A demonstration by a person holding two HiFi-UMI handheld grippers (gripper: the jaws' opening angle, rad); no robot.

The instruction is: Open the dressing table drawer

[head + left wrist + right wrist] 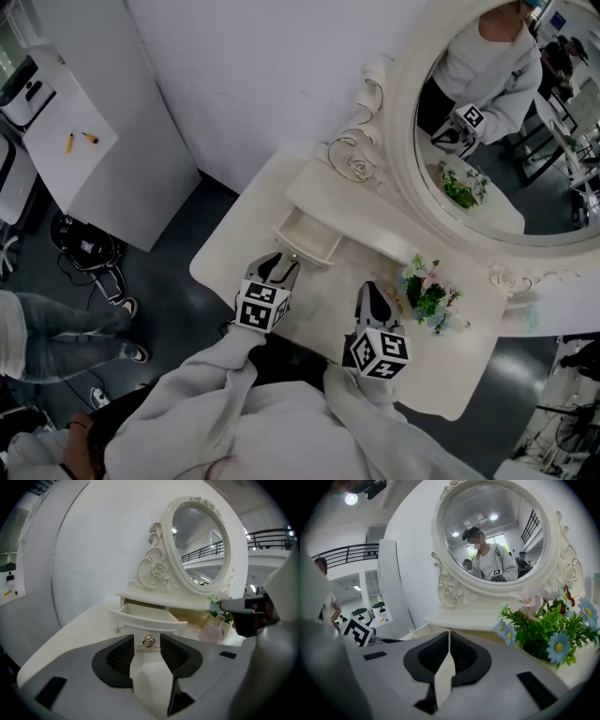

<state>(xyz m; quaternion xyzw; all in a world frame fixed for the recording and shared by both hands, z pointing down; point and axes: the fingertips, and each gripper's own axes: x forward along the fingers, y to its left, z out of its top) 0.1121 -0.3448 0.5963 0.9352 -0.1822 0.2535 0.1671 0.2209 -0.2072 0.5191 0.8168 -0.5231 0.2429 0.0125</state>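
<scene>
Two claws hover over the white worktop (232, 236). The left claw (279, 266) (147, 647) has its jaws spread wide, with the drawer's gold knob (149, 641) between them, clear of both pads. The drawer (306, 238) (146, 619) stands pulled out at the left, under the shelf (349, 202) below the oval mirror (497, 112). The right claw (373, 298) (449, 642), jaws pressed together on nothing, sits near the flowers (429, 291) (548, 620) at right.
</scene>
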